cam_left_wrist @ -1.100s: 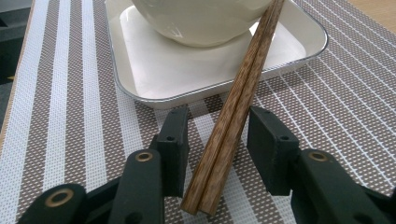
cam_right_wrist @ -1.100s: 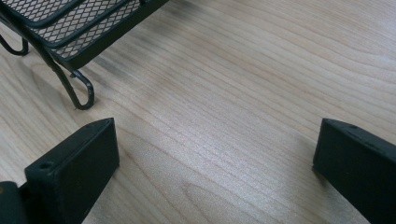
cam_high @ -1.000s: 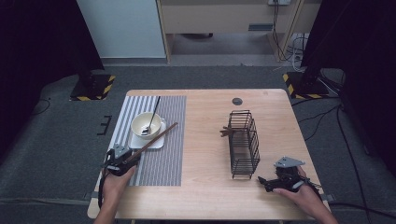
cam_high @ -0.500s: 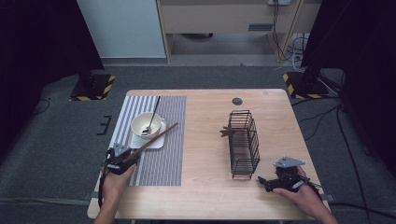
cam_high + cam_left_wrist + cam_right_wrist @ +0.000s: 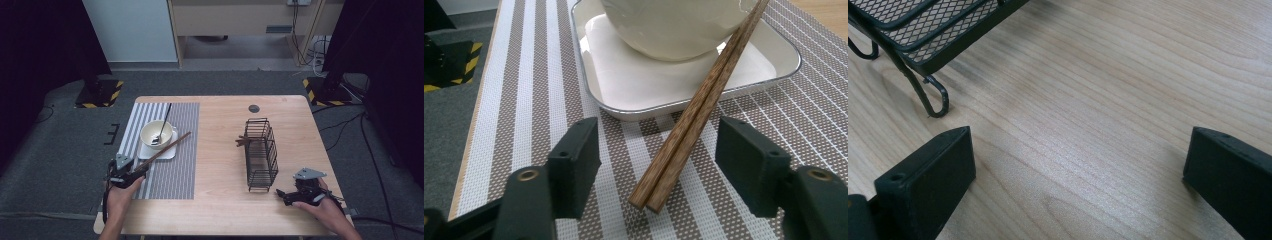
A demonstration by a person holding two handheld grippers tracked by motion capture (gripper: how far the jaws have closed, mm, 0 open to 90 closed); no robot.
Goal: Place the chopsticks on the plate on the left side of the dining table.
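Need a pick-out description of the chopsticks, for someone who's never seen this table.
Start at the grey-and-white striped woven placemat on the wooden table's left half. On it a cream bowl stands on a white square plate. The pair of dark brown wooden chopsticks leans on that plate's rim, unlike the black spoon inside the bowl.

Black wire basket (image 5: 262, 154) upright on the bare wooden table (image 5: 220, 210), well apart from the striped placemat (image 5: 172, 175).

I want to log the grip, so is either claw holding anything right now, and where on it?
Nothing is held. The left claw has just been opening; the chopsticks lie between its jaws, untouched. The right claw is open over the table.
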